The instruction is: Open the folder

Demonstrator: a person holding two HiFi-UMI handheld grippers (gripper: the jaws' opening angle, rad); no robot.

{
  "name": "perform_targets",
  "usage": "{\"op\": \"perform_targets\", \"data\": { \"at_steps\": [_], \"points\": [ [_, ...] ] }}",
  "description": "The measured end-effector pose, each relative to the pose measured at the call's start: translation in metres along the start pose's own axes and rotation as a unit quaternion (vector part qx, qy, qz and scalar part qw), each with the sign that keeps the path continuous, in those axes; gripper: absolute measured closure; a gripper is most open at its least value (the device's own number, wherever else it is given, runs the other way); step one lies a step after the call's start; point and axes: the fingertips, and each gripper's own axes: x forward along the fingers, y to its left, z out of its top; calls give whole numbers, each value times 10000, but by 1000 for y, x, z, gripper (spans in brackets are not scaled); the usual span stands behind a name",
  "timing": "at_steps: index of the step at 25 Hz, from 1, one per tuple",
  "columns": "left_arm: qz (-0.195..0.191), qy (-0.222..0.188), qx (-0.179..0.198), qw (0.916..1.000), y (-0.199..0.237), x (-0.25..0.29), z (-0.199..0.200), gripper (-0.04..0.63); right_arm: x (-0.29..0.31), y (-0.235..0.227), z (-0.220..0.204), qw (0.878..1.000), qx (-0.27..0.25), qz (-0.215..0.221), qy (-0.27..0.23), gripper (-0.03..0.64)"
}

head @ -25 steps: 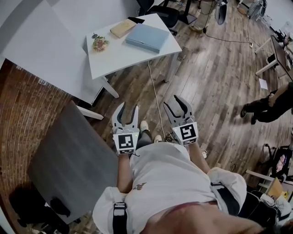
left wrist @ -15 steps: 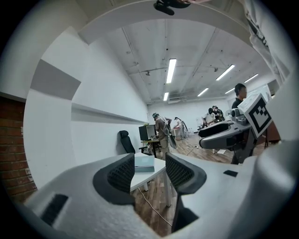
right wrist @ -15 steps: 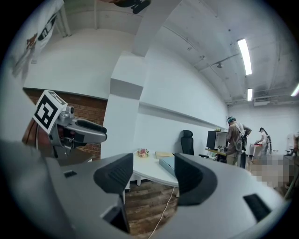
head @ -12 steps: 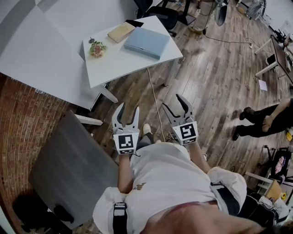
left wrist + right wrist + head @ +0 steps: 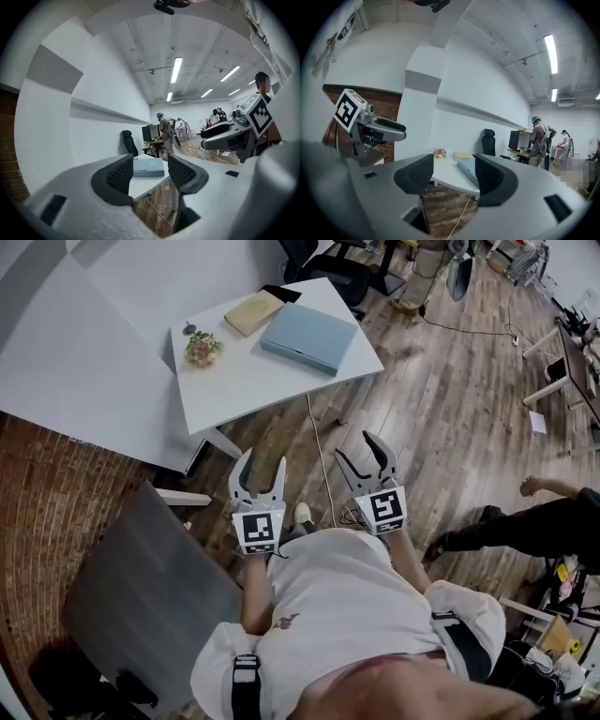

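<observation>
Folder (image 5: 466,169) partly hidden behind right gripper (image 5: 452,177) (bystander (image 5: 548,515) cut by frame edge).

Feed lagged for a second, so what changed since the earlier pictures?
The left tool and right tool have just been opening, with nothing between their jaws. The table has come nearer in the head view. The folder stays closed and untouched.

White bench (image 5: 225,390), flowers (image 5: 202,347) and tan book (image 5: 253,312) on it, black chair (image 5: 342,273) behind, cable (image 5: 322,465) across wood floor (image 5: 431,418), grey panel (image 5: 150,587) left, person (image 5: 553,517) right
</observation>
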Motion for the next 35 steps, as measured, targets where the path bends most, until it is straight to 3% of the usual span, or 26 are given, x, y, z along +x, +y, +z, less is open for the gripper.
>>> {"op": "perform_targets", "data": {
  "at_steps": [11,23,35],
  "points": [
    [-10,9,-115,9999,43,33,-12,347,54,-9,8,9998,-143,-65,121,351],
    [-57,180,-235,9995,60,63,-26,347,87,-23,3,9992,-196,-32,352,350],
    [240,238,-162,9993,77,127,-16,347,142,-75,3,9994,-170,171,256,351]
  ]
}}
